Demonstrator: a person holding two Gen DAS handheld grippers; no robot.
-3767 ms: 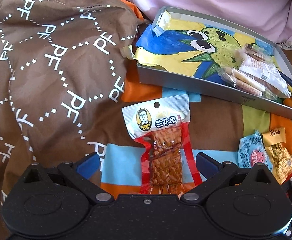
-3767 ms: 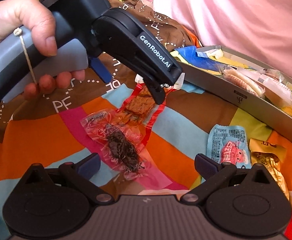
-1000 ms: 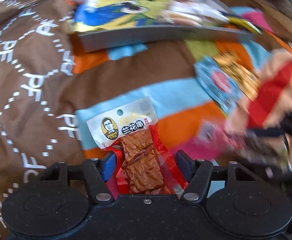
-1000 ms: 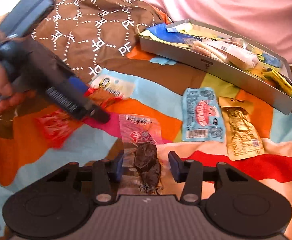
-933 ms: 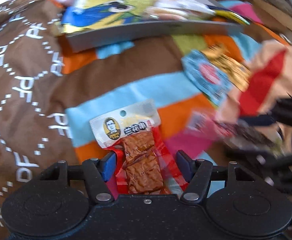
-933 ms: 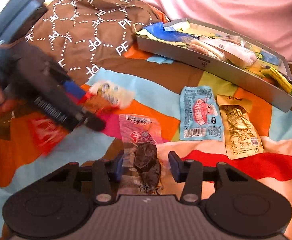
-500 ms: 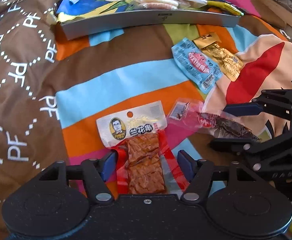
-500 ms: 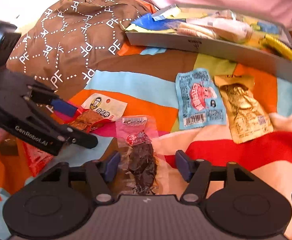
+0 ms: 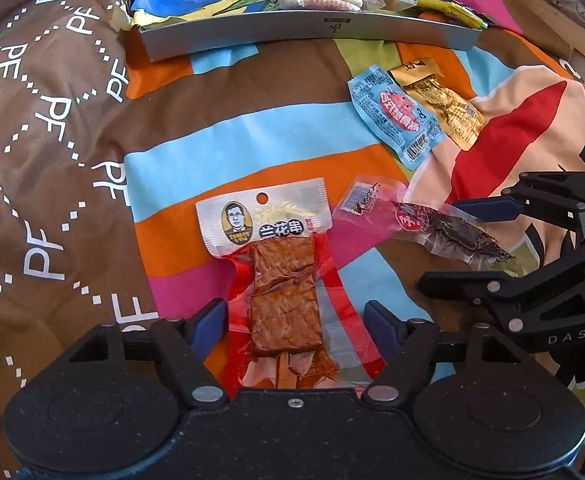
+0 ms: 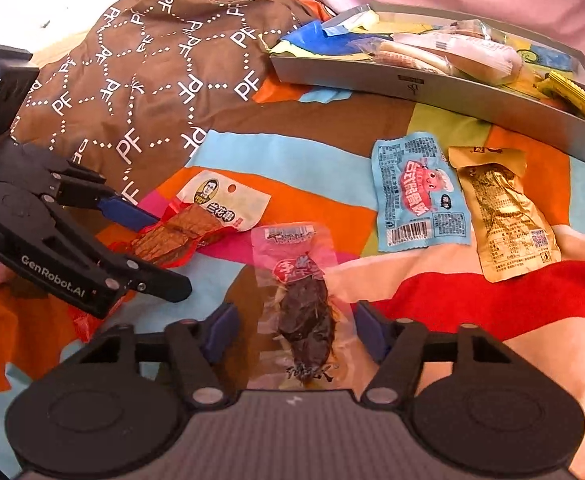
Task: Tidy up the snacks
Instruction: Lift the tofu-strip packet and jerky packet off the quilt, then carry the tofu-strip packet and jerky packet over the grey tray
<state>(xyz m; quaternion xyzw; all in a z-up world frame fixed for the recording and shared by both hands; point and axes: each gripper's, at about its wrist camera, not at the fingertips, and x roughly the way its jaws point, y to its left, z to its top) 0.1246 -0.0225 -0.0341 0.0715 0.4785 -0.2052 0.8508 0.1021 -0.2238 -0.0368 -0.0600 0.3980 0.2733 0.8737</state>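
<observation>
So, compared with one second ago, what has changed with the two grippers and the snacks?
Both grippers opened. The left gripper let go of the red tofu pack, and the right gripper let go of the pink pack of dark meat; both packs now lie side by side on the striped blanket. The blue pack, the gold pack and the grey tray stayed where they were.

The tray (image 9: 308,32) runs past the top edge in the left view; the wrappers piled inside it are too small to read.
</observation>
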